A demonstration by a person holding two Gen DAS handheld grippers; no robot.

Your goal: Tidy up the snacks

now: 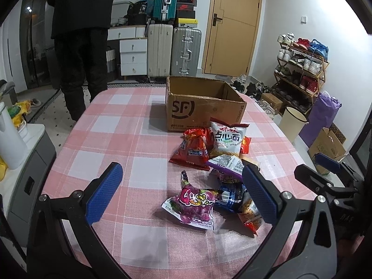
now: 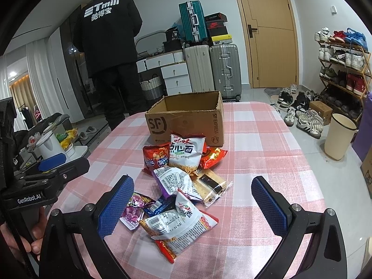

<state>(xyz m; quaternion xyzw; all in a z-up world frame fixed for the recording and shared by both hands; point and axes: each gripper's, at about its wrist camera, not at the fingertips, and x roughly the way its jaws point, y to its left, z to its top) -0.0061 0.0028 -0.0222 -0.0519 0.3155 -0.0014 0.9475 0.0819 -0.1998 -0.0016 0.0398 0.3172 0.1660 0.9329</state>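
Both grippers are hovering over the bench with jaws spread wide and nothing between them. The right gripper point(image 2: 193, 205) is pointing straight at the nearest snack, a white noodle bag point(image 2: 179, 227), which is lying just ahead of and below its jaws, between the two blue pads. That bag is lying flat but crumpled, its long axis running diagonally from the near left toward the far right, red end toward the camera. The left gripper point(image 1: 182, 194) is framing a grape candy pouch point(image 1: 194, 205), which is sitting ahead of its jaws, nearer its right pad; the pouch is lying flat, its long axis slanting from the far left down to the near right.

So each gripper is nearest a different packet: the right one to the noodle bag, the left one to the pouch. Judging from this, either could close first, with a slight wrist turn to cross the packet's short side.

Beyond these, the other snacks point(image 2: 183, 155) are lying in a loose overlapping heap running away from the jaws toward the box point(image 2: 186, 118), which is standing open-topped and apparently empty on the checked cloth point(image 2: 255, 139), just behind the heap. Any grasped packet would be travelling forward, away from the person.
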